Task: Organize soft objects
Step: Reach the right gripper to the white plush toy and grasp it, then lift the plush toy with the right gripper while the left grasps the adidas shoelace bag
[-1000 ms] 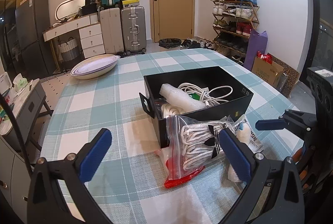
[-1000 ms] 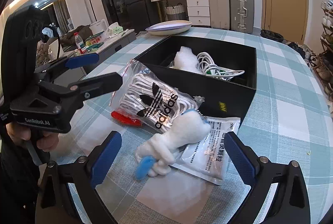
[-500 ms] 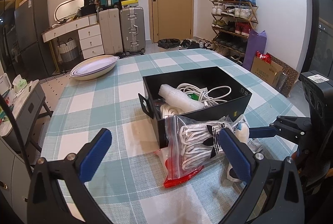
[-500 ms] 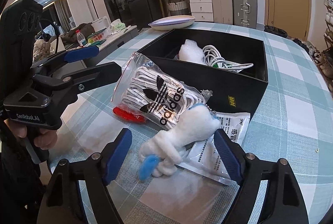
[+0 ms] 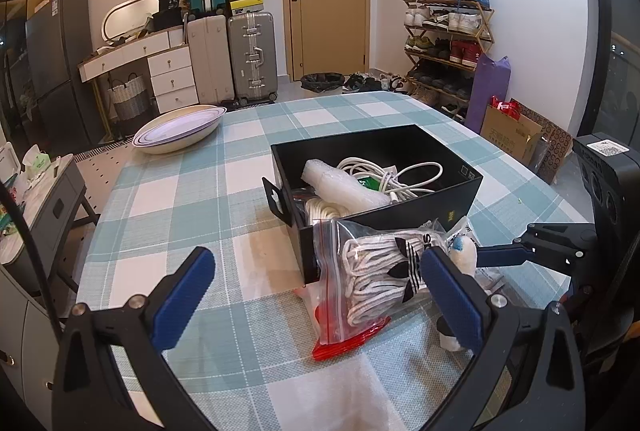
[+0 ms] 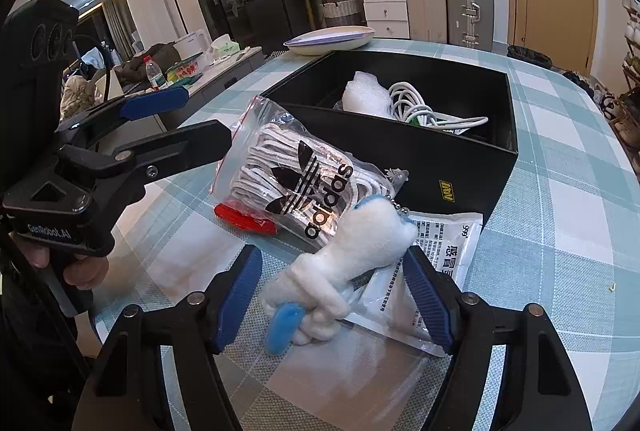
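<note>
A white plush toy with blue parts [image 6: 352, 251] lies on the checked tablecloth, leaning on a zip bag of white Adidas socks [image 6: 304, 183] and a white medicine packet [image 6: 432, 263]. My right gripper [image 6: 332, 299] straddles the plush's lower end, its jaws closing; the pads stand close to it but show no squeeze. My left gripper [image 5: 316, 271] hovers wide open and holds nothing, in front of the zip bag [image 5: 380, 275]. The left gripper [image 6: 200, 117] also shows at the left of the right wrist view. Behind stands the open black box [image 5: 400, 219] holding a white cable and bubble wrap.
A shallow oval bowl [image 5: 180, 129] sits at the table's far left corner. A person's hand [image 6: 80, 271] grips the left gripper's handle. Suitcases, a dresser and a shoe rack stand beyond the table. A side cabinet is at the left.
The right gripper's jaws have narrowed around the plush toy, which looks a little nearer in that view. The left gripper and the objects have stayed where they were.
</note>
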Demonstrator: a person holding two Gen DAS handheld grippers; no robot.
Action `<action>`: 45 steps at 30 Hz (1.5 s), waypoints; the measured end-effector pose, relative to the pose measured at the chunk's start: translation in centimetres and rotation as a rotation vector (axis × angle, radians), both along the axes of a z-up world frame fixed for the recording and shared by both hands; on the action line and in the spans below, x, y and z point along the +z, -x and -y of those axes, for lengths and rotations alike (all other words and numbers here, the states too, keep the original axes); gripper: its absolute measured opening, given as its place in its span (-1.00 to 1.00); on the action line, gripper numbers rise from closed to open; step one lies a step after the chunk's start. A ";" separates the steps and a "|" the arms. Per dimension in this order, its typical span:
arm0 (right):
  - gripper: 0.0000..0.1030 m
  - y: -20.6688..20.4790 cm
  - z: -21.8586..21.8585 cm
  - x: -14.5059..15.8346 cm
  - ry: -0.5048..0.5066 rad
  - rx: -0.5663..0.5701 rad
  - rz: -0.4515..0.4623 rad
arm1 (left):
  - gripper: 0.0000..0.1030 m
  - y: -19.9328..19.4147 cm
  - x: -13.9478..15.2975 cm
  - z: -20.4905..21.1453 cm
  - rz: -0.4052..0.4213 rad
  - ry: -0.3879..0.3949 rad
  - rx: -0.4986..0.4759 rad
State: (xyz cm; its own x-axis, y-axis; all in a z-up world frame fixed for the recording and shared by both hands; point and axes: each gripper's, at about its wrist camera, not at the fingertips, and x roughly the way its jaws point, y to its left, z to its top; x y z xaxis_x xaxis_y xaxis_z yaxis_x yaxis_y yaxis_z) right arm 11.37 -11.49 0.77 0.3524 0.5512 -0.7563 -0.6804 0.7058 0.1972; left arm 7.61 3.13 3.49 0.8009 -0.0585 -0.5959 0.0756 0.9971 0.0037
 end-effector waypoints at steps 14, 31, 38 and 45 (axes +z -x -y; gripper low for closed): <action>0.32 0.0 -0.3 -0.2 -0.003 0.015 -0.013 | 1.00 0.0 -0.1 0.1 -0.001 0.002 -0.001; -0.41 0.0 0.3 0.2 -0.035 0.020 -0.008 | 1.00 0.1 -0.2 0.2 0.001 0.004 -0.005; -0.42 0.6 0.6 1.5 -0.058 0.029 0.033 | 1.00 0.0 -0.2 0.1 0.002 0.012 -0.009; -0.42 1.2 1.9 3.9 -0.135 0.015 0.109 | 1.00 0.0 -0.2 -0.2 -0.010 0.030 -0.024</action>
State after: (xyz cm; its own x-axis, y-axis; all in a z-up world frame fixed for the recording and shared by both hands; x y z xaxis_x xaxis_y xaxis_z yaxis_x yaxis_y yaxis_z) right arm 10.22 -13.36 4.70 0.4195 0.6509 -0.6327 -0.7131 0.6676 0.2140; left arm 7.61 3.29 3.27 0.7929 -0.0955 -0.6018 0.0996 0.9947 -0.0266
